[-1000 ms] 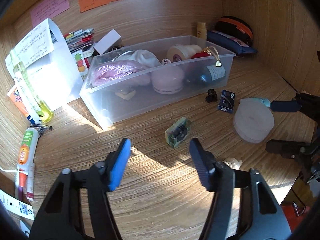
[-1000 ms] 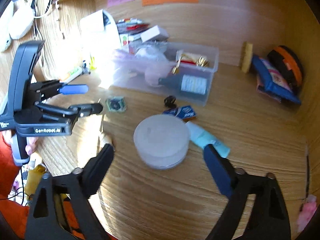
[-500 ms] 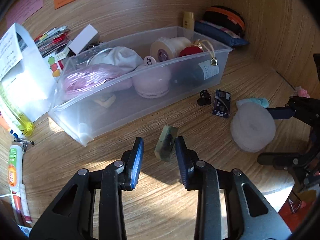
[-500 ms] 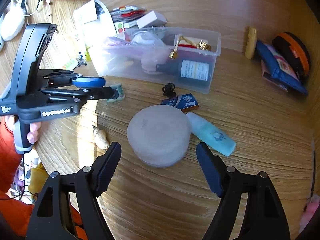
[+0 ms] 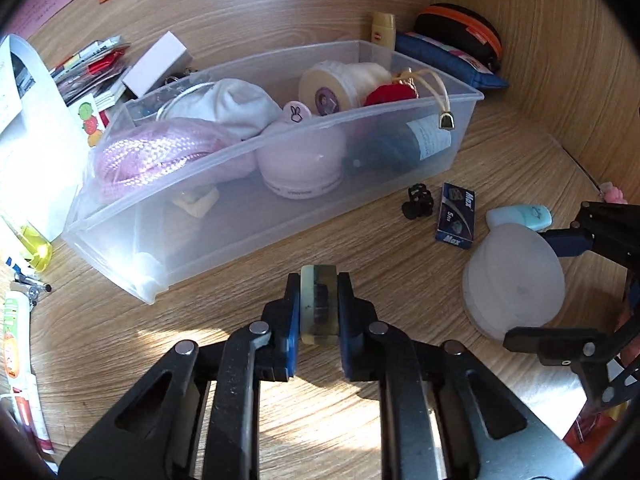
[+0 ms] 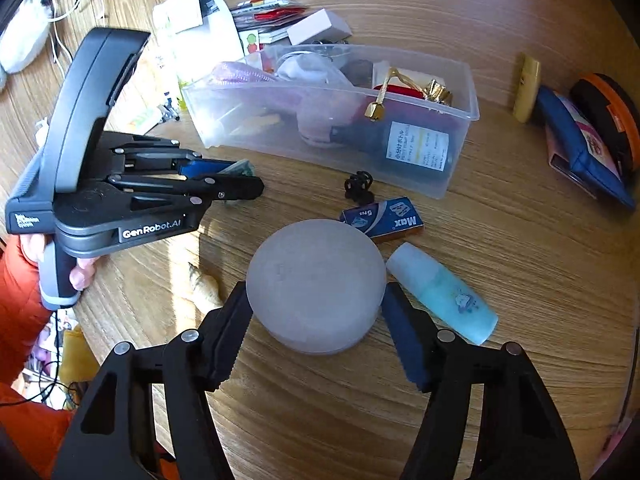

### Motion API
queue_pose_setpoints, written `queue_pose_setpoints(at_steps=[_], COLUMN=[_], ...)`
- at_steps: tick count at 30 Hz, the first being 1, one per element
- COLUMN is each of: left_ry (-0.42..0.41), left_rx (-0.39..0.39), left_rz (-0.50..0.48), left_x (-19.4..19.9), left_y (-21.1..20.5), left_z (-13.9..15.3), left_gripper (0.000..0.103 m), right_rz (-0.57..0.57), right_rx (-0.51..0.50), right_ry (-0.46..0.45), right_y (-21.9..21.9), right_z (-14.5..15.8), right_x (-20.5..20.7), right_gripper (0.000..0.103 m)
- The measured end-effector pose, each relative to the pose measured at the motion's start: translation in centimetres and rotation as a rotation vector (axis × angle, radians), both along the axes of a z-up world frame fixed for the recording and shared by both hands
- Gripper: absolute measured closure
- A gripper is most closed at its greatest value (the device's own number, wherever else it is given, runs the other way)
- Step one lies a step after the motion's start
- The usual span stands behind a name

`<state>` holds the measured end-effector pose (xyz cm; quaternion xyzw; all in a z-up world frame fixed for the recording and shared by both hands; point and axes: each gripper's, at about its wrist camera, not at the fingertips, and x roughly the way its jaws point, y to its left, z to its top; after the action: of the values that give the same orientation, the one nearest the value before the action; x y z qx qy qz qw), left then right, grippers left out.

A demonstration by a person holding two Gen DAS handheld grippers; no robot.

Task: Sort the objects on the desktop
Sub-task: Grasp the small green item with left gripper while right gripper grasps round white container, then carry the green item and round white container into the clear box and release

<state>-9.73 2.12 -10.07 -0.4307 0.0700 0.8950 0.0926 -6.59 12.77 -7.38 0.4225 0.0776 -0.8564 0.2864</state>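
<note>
Your left gripper (image 5: 319, 308) is clenched on the block (image 5: 319, 300), a small translucent greenish slab with a dark core, held on edge between the blue pads just in front of the bin (image 5: 224, 236). The bin is clear, thin-walled plastic, long and rectangular, packed with a pink mesh pouf, white cloth, a glossy pink dome, a tape roll and a dark labelled bottle.

Your right gripper (image 6: 316, 344) stands wide, its serrated pads flanking the puck (image 6: 316, 284), a frosted, matte, round grey disc; neither pad clearly touches it. Right of the bin's front wall lie a black clip (image 6: 359, 186), a flat blue box (image 6: 382, 220) marked Max, and a smooth aqua bottle (image 6: 440, 292) on its side, touching the puck's rim. A pale shell (image 6: 204, 286) lies left of the puck.

You hold the left gripper level, low over the counter (image 5: 224, 320), pointing at the bin. The counter is light wood-grain laminate with matching walls, streaked with hard sunlight.
</note>
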Motion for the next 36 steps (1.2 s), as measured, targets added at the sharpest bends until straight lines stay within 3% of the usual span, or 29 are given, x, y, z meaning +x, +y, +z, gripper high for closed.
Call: queue_pose_setpoints(at_steps=[12,24,29,36], left_ry=[0.114,0.268,0.309,0.316], left_rx=[0.099,0.144,0.163,0.19], left_rz=[0.022,0.059,0.094,0.142], left_x=[2.2,1.9,0.7,-3.3], left_y=[-1.4,-3.6,-5.2,-7.0], left_z=[3.5,8.8,10.7,11.3], left_gripper=[0.088,0.088,0.088,0.088], right_rz=[-0.033,-0.067,-0.063,-0.044], right_rx=[-0.113,-0.192,-0.2,-0.217], right_ry=[0.075,0.263,0.281,0.223], right_y=[2.0,2.7,1.6,-1.6], right_z=[3.9,11.0,12.2,11.8], right_x=[0.3,-1.7,-4.4,-9.1], right_gripper=[0.041,0.041,0.041,0.041])
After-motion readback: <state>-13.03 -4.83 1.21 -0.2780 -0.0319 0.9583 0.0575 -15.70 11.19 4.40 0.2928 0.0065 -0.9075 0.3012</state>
